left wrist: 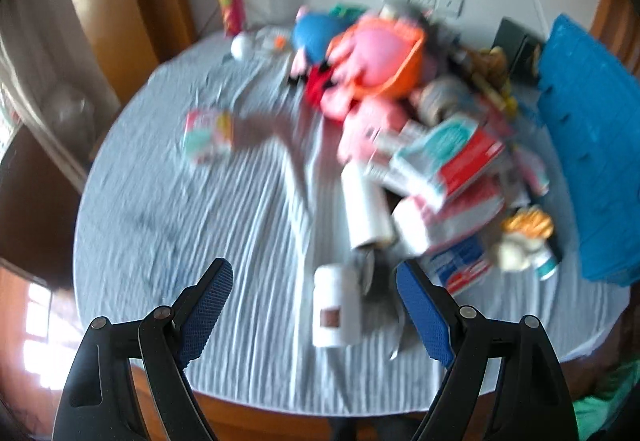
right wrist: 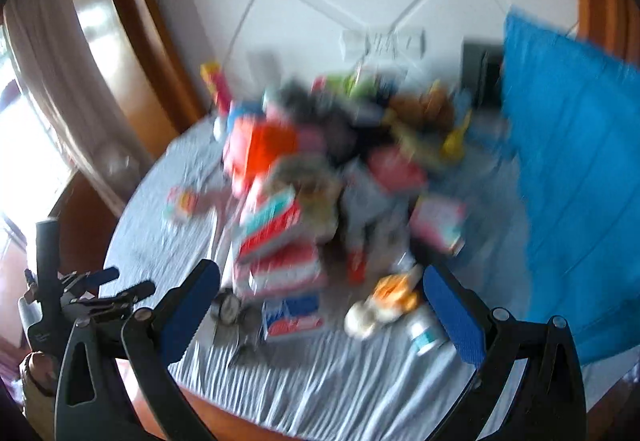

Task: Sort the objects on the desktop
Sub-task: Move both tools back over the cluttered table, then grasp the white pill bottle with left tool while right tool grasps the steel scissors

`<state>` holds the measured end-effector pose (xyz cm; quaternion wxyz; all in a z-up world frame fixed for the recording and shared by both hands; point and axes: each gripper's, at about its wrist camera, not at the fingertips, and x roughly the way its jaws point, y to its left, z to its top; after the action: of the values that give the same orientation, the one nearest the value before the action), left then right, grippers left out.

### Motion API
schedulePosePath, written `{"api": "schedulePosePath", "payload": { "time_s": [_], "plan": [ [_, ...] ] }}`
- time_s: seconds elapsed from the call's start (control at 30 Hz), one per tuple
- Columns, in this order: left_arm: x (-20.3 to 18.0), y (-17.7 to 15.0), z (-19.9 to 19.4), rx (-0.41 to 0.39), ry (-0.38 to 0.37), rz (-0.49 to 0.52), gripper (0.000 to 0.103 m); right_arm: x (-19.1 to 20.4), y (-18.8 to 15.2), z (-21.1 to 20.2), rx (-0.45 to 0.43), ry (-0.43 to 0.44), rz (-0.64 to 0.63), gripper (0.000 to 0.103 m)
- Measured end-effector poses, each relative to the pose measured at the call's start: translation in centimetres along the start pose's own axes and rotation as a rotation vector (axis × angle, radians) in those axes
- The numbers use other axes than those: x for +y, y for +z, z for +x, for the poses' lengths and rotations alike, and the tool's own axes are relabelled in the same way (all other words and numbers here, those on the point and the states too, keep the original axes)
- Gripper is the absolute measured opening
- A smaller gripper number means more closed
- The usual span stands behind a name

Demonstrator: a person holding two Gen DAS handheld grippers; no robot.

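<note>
Both views are motion-blurred. A heap of objects lies on a round table with a grey-blue cloth (left wrist: 168,201): pink and orange plush toys (left wrist: 372,57), red-and-teal boxes (left wrist: 448,157), a white roll (left wrist: 366,209), a white bottle (left wrist: 332,309) and a blue-red box (right wrist: 292,317). My left gripper (left wrist: 316,305) is open and empty above the near table edge, with the white bottle between its fingers in the image. My right gripper (right wrist: 320,305) is open and empty, above a small orange-white toy (right wrist: 384,301) and a teal-capped bottle (right wrist: 424,333).
A blue plastic crate (left wrist: 592,145) stands at the table's right side, also in the right wrist view (right wrist: 572,181). A red-yellow can (left wrist: 230,3) stands at the back left. A small box (left wrist: 208,135) lies alone on the left. The left gripper's handle (right wrist: 48,281) shows at left.
</note>
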<state>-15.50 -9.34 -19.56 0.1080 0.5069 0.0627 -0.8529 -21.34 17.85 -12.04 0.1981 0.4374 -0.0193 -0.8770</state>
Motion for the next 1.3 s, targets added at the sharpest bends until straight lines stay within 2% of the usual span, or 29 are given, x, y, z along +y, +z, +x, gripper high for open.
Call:
{"api": "schedulePosePath", "payload": {
  "time_s": [0.13, 0.3, 0.4, 0.47, 0.53, 0.6, 0.67, 0.73, 0.77, 0.9, 1.07, 1.1, 1.13, 1.17, 1.3],
  "plan": [
    [0.0, -2.4, 3.0, 0.061, 0.026, -0.012, 0.084, 0.9, -2.4, 4.7, 0.101, 0.039, -0.026, 0.103],
    [-0.5, -4.6, 5.8, 0.092, 0.004, -0.008, 0.083, 2.4, -4.7, 9.0, 0.194, 0.075, -0.050, 0.103],
    [-0.9, -4.9, 7.6, 0.132, -0.019, 0.006, 0.073, 3.4, -6.0, 10.5, 0.237, 0.091, -0.025, 0.103],
    [-1.0, -4.9, 8.6, 0.152, -0.046, 0.023, 0.069, 4.2, -6.9, 11.4, 0.246, 0.063, -0.034, 0.103],
    [-0.8, -4.9, 9.4, 0.164, -0.048, 0.047, 0.061, 4.9, -7.8, 12.1, 0.249, 0.040, -0.022, 0.103],
    [-0.5, -4.8, 9.9, 0.170, -0.054, 0.066, 0.061, 5.7, -8.9, 12.8, 0.262, 0.037, -0.007, 0.103],
    [0.0, -4.8, 10.1, 0.165, -0.071, 0.077, 0.061, 6.5, -10.0, 13.5, 0.277, 0.037, 0.006, 0.095],
    [0.3, -4.6, 10.1, 0.154, -0.087, 0.103, 0.061, 7.3, -10.9, 14.2, 0.285, 0.030, 0.012, 0.070],
    [0.3, -4.5, 9.9, 0.139, -0.091, 0.124, 0.061, 7.6, -11.3, 14.6, 0.289, 0.026, 0.020, 0.062],
    [-0.3, -4.1, 9.6, 0.116, -0.119, 0.192, 0.063, 8.2, -12.1, 16.1, 0.298, 0.017, 0.065, 0.062],
    [-1.1, -3.7, 10.4, 0.109, -0.144, 0.247, 0.064, 9.0, -11.9, 17.3, 0.284, -0.020, 0.063, 0.062],
    [-1.2, -3.7, 10.6, 0.109, -0.156, 0.250, 0.062, 9.1, -11.9, 17.7, 0.288, -0.031, 0.058, 0.062],
    [-1.2, -3.8, 10.8, 0.110, -0.170, 0.251, 0.051, 9.3, -11.9, 18.0, 0.292, -0.041, 0.054, 0.062],
    [-1.2, -3.9, 10.9, 0.112, -0.184, 0.251, 0.049, 9.5, -12.0, 18.2, 0.293, -0.056, 0.042, 0.061],
    [-1.1, -4.0, 10.4, 0.098, -0.196, 0.256, 0.048, 10.0, -12.4, 18.4, 0.284, -0.120, -0.003, 0.049]
  ]
}}
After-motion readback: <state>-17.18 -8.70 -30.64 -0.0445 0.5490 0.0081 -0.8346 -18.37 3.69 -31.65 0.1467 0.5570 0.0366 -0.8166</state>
